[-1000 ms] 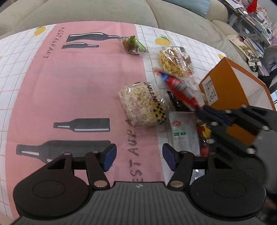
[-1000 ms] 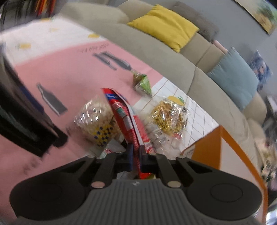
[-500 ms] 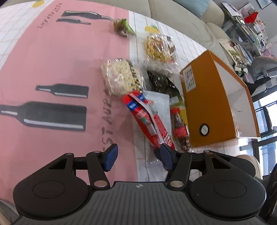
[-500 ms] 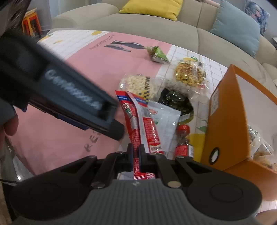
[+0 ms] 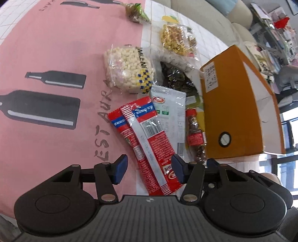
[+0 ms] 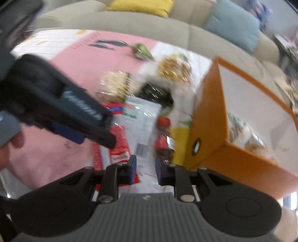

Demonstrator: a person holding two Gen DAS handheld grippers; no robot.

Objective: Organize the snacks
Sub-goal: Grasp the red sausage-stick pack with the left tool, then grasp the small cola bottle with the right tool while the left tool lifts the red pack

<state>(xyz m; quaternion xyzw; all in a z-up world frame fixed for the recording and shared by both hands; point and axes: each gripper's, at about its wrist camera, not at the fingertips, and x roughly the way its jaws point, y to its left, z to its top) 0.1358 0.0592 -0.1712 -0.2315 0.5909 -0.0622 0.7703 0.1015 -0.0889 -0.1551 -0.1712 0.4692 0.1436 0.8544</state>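
- The right wrist view is smeared by motion blur, so the print on the packets there cannot be read; the left gripper's body crosses its left side and hides part of the red packet (image 6: pixel 119 147).
- Inside the orange box (image 5: pixel 234 111), the landmark here, some clear-wrapped snacks (image 6: pixel 249 137) show only in the blurred right view; what they are cannot be told.
- The left gripper (image 5: pixel 149 167) has its jaws closing around the near end of the red packet (image 5: pixel 149 141); its right pad looks against the packet's edge, the left pad stands clear of it.
- The right gripper (image 6: pixel 145 167) has its jaws opening, a narrow gap with nothing between them.
- Left of the box lie a small red-capped bottle (image 5: pixel 195 134), a white packet (image 5: pixel 171 111) and the red packet, overlapping.
- Beyond these sit a puffed-grain bag (image 5: pixel 128 68), a dark packet (image 5: pixel 177 78), a yellow snack bag (image 5: pixel 175 39) and a green packet (image 5: pixel 136 11).
- The table wears a pink cloth (image 5: pixel 46 46) printed with black bottles.
- A beige sofa (image 6: pixel 130 20) with yellow and blue cushions stands behind.
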